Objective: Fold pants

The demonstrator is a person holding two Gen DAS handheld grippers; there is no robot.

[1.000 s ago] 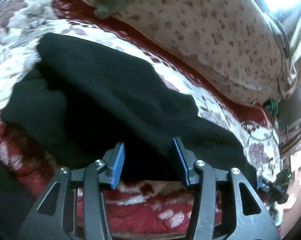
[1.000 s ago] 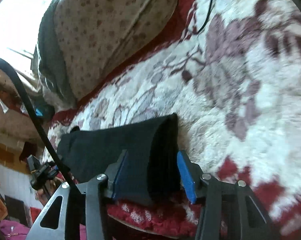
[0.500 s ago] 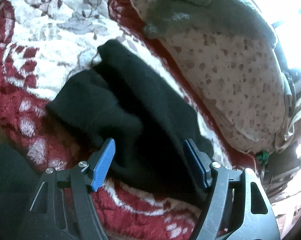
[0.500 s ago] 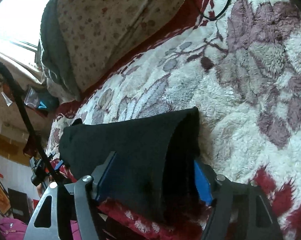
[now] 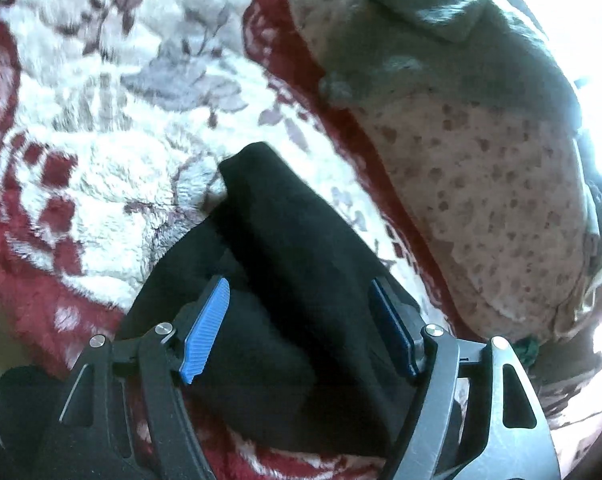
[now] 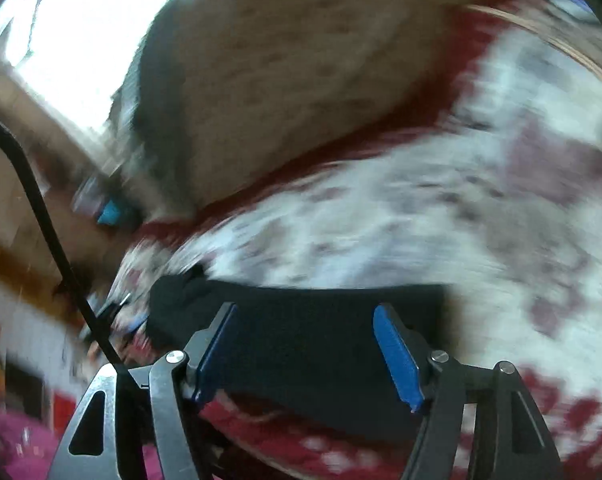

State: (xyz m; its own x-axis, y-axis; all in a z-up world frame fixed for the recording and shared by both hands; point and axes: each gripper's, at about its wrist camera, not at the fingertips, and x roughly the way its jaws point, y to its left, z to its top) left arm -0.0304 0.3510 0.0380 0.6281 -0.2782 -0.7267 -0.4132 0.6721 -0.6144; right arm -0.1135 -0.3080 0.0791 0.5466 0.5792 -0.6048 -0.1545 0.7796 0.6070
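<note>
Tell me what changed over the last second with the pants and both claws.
Both claws opened wider: the left claw and right claw now straddle the black pants with jaws well apart, gripping nothing. The right view has swung and blurred. The pants stay bunched on the floral blanket, beside the spotted cushion.

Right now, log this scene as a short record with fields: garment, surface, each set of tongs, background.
garment: black pants, bunched in folds
surface: red and white floral fleece blanket
left tongs: open, blue pads either side of the pants, not pinching
right tongs: open, pants between the pads; view motion-blurred
background: spotted cushion with a grey-green cloth draped over it
</note>
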